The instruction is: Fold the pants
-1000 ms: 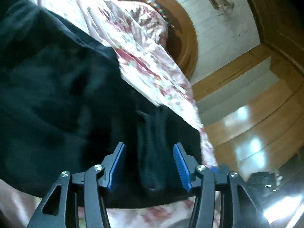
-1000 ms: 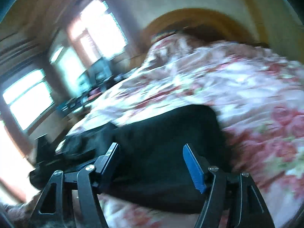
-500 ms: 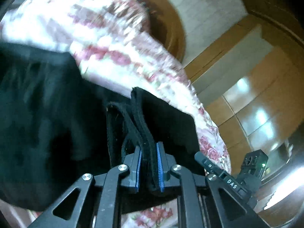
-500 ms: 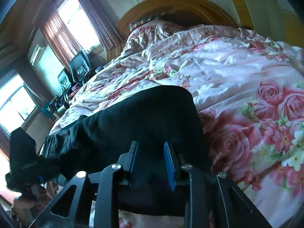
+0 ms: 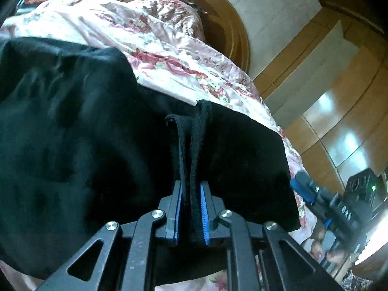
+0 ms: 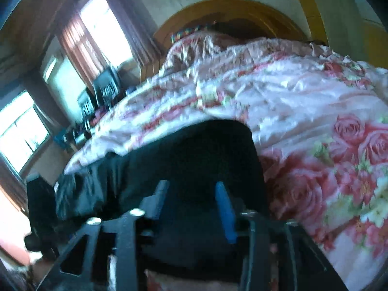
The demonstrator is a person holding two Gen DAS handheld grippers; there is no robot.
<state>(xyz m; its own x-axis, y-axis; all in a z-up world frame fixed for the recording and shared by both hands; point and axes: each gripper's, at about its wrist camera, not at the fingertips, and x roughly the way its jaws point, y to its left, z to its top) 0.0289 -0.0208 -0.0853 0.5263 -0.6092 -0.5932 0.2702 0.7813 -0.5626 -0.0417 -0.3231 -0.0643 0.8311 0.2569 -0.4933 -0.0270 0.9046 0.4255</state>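
One bed (image 5: 169,55), one floral quilt (image 6: 303,101), one pair of black pants (image 5: 72,133) lying bunched on the quilt near its front edge, not folded flat yet; most of the fold is left, I'd say. Two grippers: your left gripper (image 5: 190,215) is clenched on a raised hem fold. Your right gripper (image 6: 194,208) has just been opening, fingers apart over the cloth, released.

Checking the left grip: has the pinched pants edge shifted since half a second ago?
Yes. The pants edge now sits lower relative to the wooden headboard.
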